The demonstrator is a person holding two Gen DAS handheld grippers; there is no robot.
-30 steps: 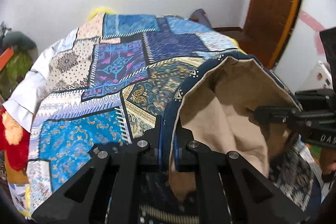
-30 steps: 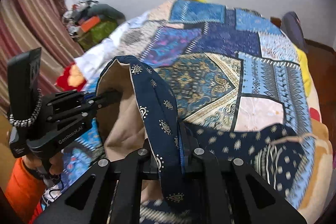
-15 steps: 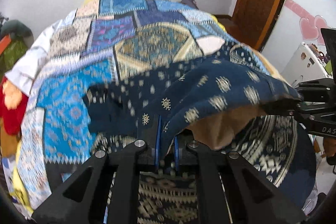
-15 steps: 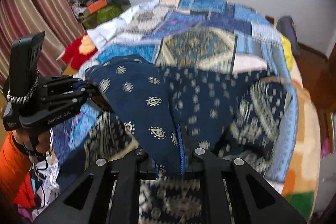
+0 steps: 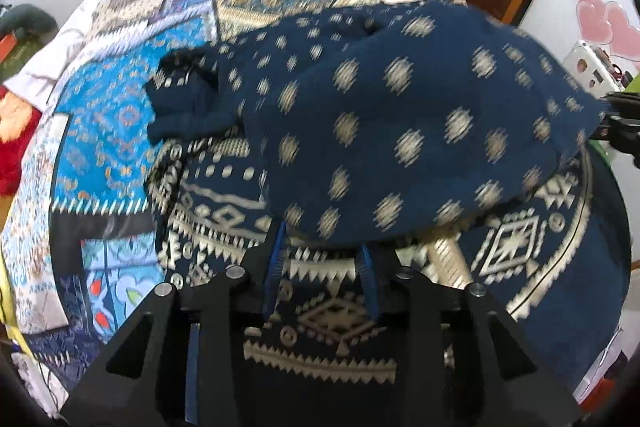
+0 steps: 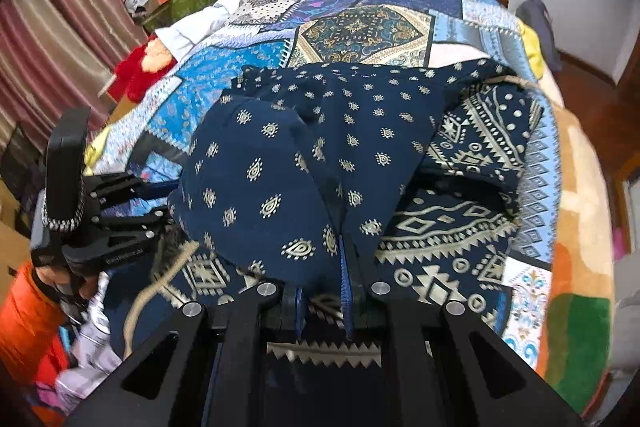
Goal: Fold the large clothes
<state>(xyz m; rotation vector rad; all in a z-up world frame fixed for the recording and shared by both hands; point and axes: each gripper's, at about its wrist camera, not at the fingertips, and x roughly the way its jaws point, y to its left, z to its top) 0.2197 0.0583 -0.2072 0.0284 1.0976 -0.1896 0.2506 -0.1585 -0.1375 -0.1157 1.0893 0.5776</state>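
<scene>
The large navy-blue cloth garment with pale printed motifs (image 5: 400, 131) lies on the bed under a blue patchwork quilt (image 5: 104, 131), one dotted layer folded over a lower layer printed with zigzag and diamond bands. In the left wrist view the left gripper (image 5: 322, 247) has its blue-padded fingers (image 5: 276, 255) spread well apart, and the folded edge of the garment lies just beyond and above their tips — they clamp nothing. In the right wrist view the right gripper (image 6: 322, 271) has its fingers (image 6: 346, 267) parted by a narrower gap; the dotted fold bulges just ahead of them and drapes over their tips, but no cloth is pinched between them. Left of the right fingers the left gripper (image 6: 108, 223) shows beside the fold, and a tan drawstring cord (image 6: 160, 279) trails over the banded layer — blurred.
</scene>
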